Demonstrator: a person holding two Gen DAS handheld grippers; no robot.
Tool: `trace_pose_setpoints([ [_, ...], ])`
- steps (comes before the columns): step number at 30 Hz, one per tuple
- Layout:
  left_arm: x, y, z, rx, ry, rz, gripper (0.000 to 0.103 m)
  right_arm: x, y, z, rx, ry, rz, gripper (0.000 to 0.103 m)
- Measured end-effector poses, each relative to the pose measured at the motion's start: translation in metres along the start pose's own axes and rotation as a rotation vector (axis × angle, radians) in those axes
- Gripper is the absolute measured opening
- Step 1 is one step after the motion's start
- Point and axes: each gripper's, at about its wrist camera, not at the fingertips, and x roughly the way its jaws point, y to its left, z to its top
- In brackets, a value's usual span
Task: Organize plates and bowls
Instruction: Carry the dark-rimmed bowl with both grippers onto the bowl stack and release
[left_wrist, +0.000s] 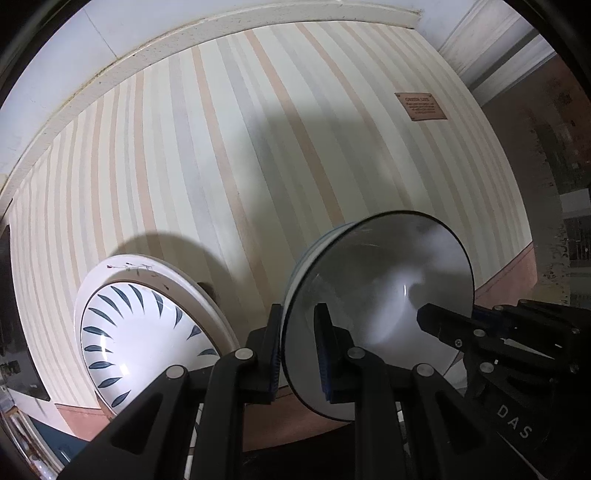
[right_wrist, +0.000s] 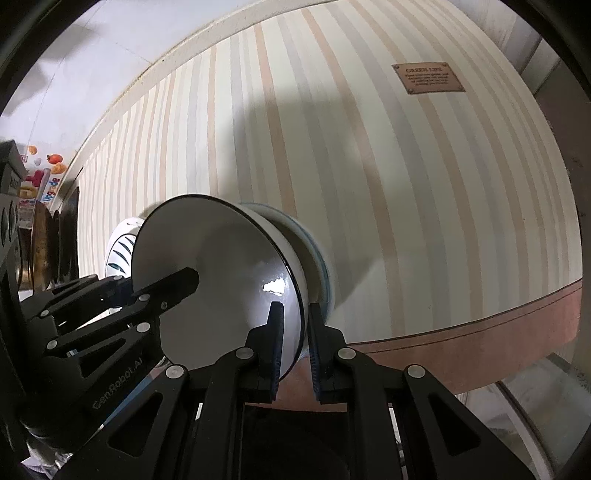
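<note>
Far left on the striped bench (left_wrist: 229, 155): leaf-patterned bowl (left_wrist: 147, 339) nested in a white plate (left_wrist: 207, 291). Beside it, left gripper (left_wrist: 299, 350), fingers clamped on the near rim of the dark-rimmed bowl (left_wrist: 380, 295). Opposite rim pinched between the fingers of the right gripper (right_wrist: 295, 339). Brown label (left_wrist: 421, 106) far right.

left wrist: close, looks along its fingers at the bowl (left_wrist: 380, 295) from its left | right wrist: close, from its right | shared: bowl, striped surface (left_wrist: 229, 155), brown label (left_wrist: 420, 106), probably same leaf-patterned plate (left_wrist: 147, 332)
</note>
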Motion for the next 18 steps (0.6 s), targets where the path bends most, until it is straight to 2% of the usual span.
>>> trace_pose_setpoints([
  [11, 0.0088, 0.0015, -0.0034, -0.006, 0.017, 0.016, 0.014, -0.0043, 0.0084, 0.0023, -0.046, -0.006, -0.063, 0.015],
  [18, 0.0032, 0.0037, -0.0069, -0.011, 0.003, 0.005, 0.015, -0.0068, 0.0053, 0.0015, -0.045, -0.008, -0.066, 0.018],
])
